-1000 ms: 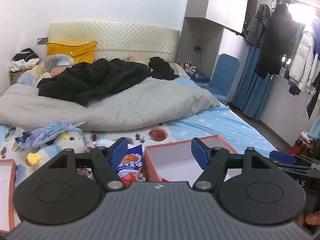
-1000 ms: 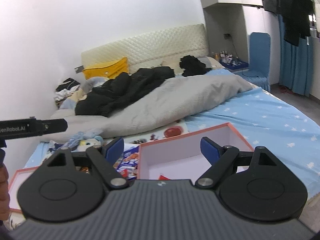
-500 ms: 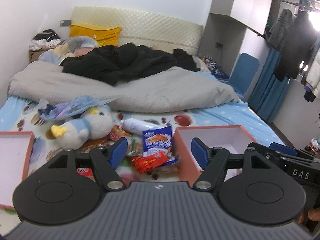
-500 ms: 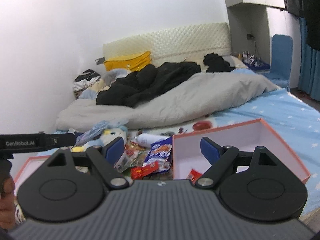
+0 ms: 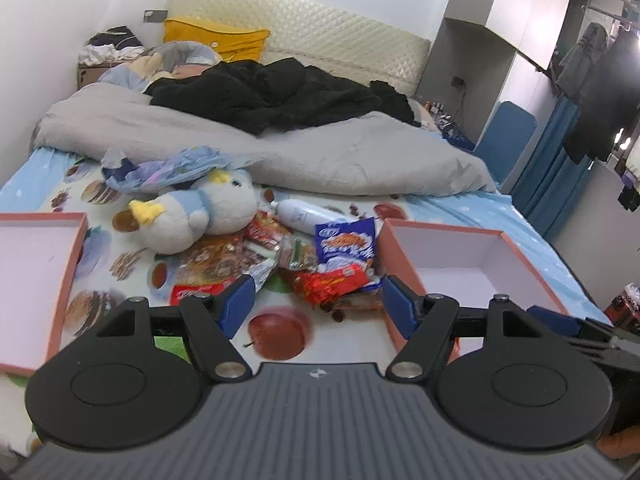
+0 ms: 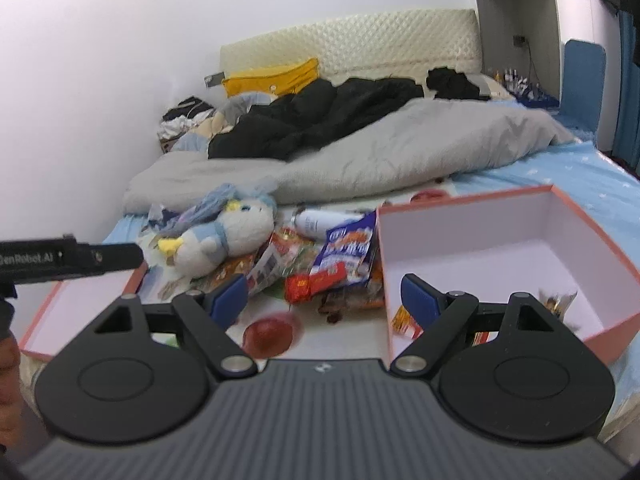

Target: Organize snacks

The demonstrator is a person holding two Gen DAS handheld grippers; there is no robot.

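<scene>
Left wrist view: bedroom, fruit-print bed sheet [image 5: 280, 336]; heap of crinkly snack packets [image 5: 320, 264] just ahead of left tongs [image 5: 316, 304], right tongs [image 6: 320, 300], both spread wide, empty.

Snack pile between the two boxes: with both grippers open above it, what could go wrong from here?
The packets overlap: closing on the red packet may drag the blue-and-white bag lying partly on it. The plush toy rests against the pile's far side and could get nudged. The left gripper and right gripper aim at the same small pile, so they might collide.
</scene>
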